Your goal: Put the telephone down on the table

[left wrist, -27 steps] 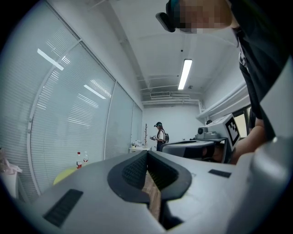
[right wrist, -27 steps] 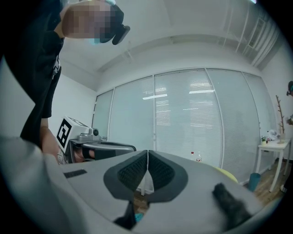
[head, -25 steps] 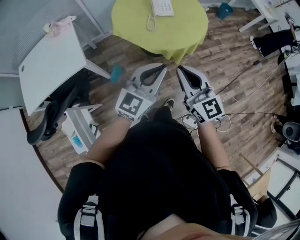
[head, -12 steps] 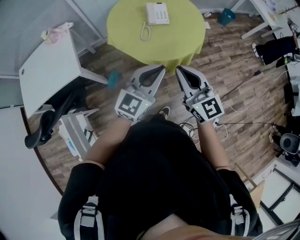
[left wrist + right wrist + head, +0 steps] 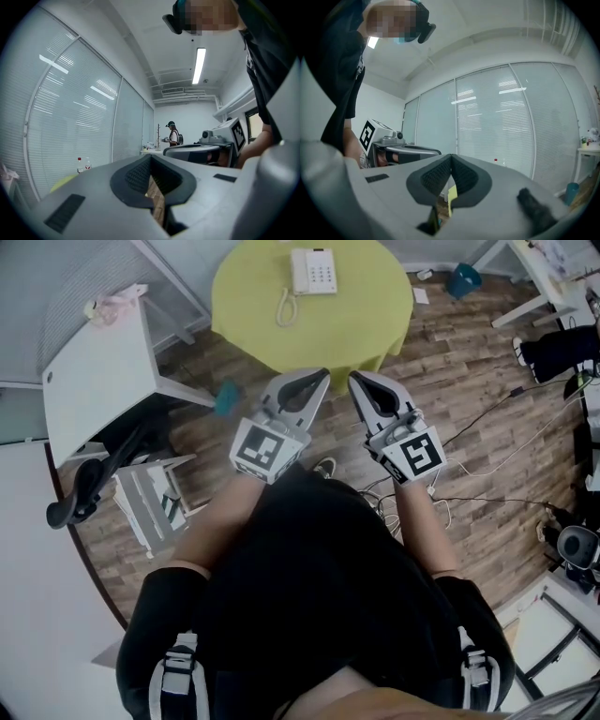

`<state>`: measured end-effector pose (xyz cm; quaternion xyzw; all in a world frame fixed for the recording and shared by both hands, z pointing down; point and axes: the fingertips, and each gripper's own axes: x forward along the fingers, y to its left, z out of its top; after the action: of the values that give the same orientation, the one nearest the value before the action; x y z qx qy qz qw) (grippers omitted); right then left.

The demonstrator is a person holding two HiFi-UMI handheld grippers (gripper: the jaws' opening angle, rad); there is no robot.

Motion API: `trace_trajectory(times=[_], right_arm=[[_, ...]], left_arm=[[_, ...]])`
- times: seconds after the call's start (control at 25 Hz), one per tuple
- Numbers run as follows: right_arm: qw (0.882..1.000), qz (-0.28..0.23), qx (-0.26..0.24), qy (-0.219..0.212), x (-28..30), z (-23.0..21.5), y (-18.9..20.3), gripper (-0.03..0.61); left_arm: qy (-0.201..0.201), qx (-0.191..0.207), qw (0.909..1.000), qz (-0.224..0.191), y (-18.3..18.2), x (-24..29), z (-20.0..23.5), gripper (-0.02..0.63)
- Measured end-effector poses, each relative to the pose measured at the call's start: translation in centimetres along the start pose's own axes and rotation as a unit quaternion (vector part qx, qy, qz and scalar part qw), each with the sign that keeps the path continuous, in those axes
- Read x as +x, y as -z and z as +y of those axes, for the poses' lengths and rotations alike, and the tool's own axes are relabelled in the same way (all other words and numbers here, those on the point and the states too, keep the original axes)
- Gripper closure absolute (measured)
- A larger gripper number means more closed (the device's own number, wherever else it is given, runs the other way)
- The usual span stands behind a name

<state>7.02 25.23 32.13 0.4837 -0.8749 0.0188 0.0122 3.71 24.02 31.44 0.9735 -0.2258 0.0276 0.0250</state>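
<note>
A white telephone [image 5: 314,270] sits on the round yellow-green table [image 5: 356,310] at the top of the head view. Its handset [image 5: 283,307] lies off the base, to its left on the cloth. Both grippers are held out level over the wood floor, short of the table's near edge. My left gripper [image 5: 324,374] [image 5: 150,157] is shut with nothing in it. Beside it my right gripper [image 5: 353,378] [image 5: 450,156] is shut and empty too. Each gripper view shows the other gripper alongside.
A white desk [image 5: 98,381] stands at left, with a black office chair [image 5: 80,498] and a white rack [image 5: 150,502] below it. Cables [image 5: 487,446] trail over the floor at right. A teal bin [image 5: 464,280] sits beyond the table. A person [image 5: 173,134] stands far off.
The table and telephone have slid down the head view and show more fully, as the person carrying both grippers came closer. The jaws stayed shut.
</note>
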Motion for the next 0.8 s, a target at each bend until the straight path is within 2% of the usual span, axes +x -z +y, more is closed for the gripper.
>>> trace_trajectory(times=[0.4, 0.8], right_arm=[[1.0, -0.002, -0.005, 0.004, 2.4, -2.9, 0.0, 0.56], [0.999, 0.03, -0.019, 0.016, 7.5, -7.5, 1.0, 0.56]], left_arm=[[-0.003, -0.003, 1.0, 0.0, 0.8, 2.6, 2.9, 0.601], [0.015, -0.018, 0.9997, -0.002, 1.1, 6.6, 8.6, 0.601]])
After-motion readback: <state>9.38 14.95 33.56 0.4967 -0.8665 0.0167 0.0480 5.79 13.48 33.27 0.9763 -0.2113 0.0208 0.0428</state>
